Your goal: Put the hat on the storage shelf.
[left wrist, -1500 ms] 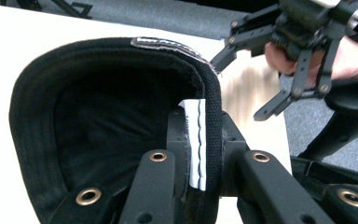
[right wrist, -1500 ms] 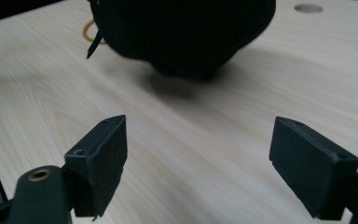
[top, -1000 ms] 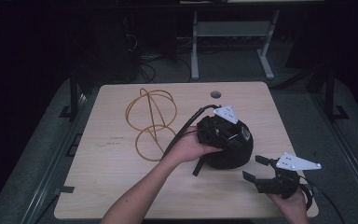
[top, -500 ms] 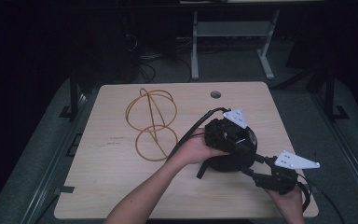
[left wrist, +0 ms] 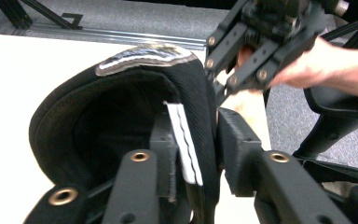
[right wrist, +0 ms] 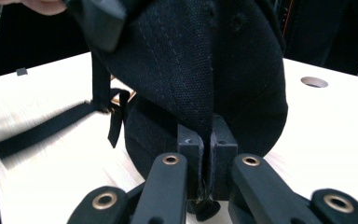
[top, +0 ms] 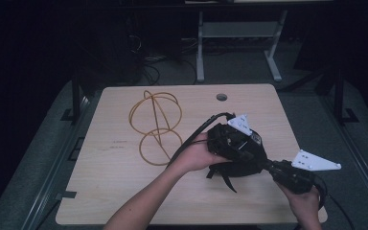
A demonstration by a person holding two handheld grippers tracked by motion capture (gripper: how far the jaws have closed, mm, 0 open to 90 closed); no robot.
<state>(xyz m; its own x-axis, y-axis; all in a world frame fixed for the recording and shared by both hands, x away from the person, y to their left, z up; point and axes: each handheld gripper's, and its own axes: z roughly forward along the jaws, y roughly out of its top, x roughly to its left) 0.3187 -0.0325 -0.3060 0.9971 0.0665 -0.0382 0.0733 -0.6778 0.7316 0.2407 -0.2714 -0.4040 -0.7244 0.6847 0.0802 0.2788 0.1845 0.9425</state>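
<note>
A black cap [top: 237, 167] rests on the wooden table [top: 110, 187], right of the middle. My left gripper [top: 249, 154] reaches it from the left. In the left gripper view its jaws [left wrist: 198, 149] have just been opening and straddle the cap's rim [left wrist: 200, 107], one pad inside against the white label and one outside. My right gripper [top: 264, 165] comes in from the right. Its jaws [right wrist: 208, 149] have just been closing and pinch a fold of the cap's black cloth [right wrist: 205, 60]. The cap's strap [right wrist: 37, 130] lies on the table.
Yellow wire hoops [top: 155, 125], joined into a figure, lie on the table left of the cap. A round hole [top: 222, 97] sits near the table's far edge. A metal stand [top: 239, 33] is on the floor behind. Dark floor surrounds the table.
My right gripper has moved left from beside the cap onto it and gone from open to shut on its cloth. The left gripper and cap shifted slightly right.
</note>
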